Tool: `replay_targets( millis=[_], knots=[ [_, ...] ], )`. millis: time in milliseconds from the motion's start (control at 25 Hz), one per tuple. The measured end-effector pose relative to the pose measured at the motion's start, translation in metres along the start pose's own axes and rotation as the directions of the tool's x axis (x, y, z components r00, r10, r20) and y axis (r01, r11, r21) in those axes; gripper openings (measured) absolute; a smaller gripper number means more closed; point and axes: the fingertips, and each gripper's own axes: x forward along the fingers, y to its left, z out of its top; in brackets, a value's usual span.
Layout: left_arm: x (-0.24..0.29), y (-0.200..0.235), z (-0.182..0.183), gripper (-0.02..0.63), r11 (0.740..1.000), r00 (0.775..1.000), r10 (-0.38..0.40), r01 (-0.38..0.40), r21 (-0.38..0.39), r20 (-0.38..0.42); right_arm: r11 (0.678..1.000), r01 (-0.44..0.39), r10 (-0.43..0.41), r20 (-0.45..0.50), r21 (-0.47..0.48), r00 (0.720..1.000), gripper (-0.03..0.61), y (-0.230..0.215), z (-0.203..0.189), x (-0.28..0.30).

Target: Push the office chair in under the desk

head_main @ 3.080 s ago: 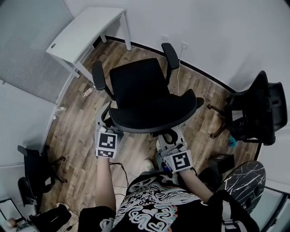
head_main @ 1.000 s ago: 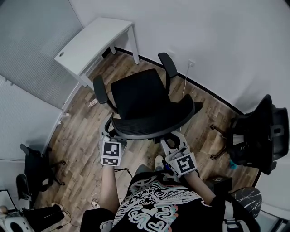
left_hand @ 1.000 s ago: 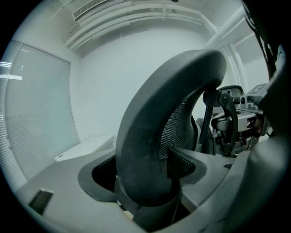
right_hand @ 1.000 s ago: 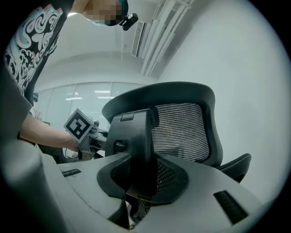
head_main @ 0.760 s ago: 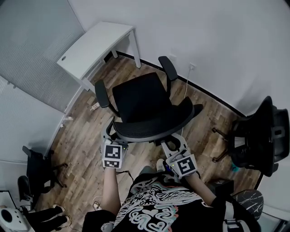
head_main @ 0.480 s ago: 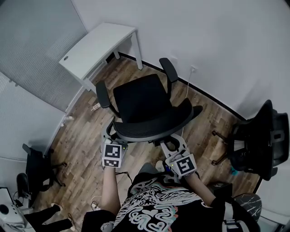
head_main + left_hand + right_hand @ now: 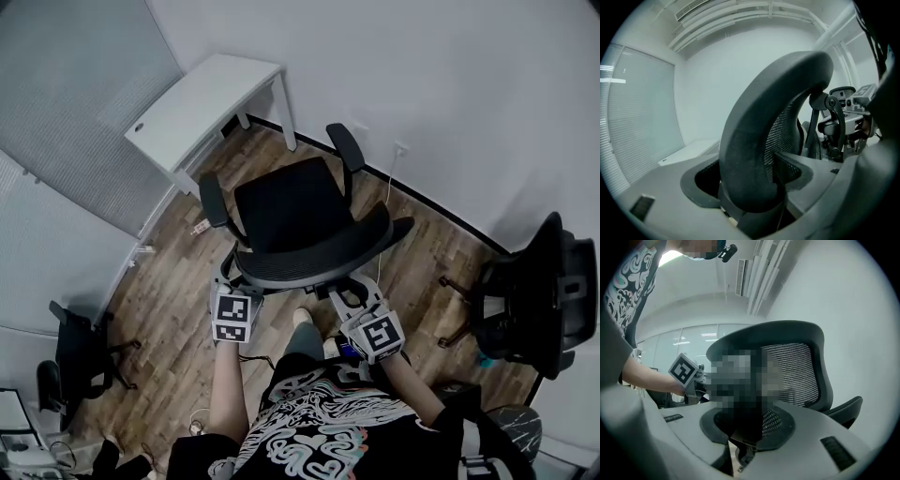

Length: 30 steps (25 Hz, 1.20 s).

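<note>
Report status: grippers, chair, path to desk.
Clamped on office chair backrest: left gripper, right gripper. Chair short of desk, not under. No obstacle seen between.

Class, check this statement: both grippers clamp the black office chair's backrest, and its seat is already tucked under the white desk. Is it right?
Not quite. The head view shows the chair seat standing short of the white desk, not under it. The left gripper and right gripper do clamp the backrest.

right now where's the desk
In the head view the desk stands at the upper left, just beyond the office chair, which is not yet under it.
</note>
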Motion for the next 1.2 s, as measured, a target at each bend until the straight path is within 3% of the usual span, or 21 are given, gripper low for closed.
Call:
replay_targets(
  millis=[1200],
  knots=[
    [0.038,0.023,0.011,0.348,0.999,0.999,0.037,-0.037,0.006,0.004,0.999,-0.052,0.052,-0.013,-0.003,0.999,0.084,-0.031,0.006,0.037]
  ],
)
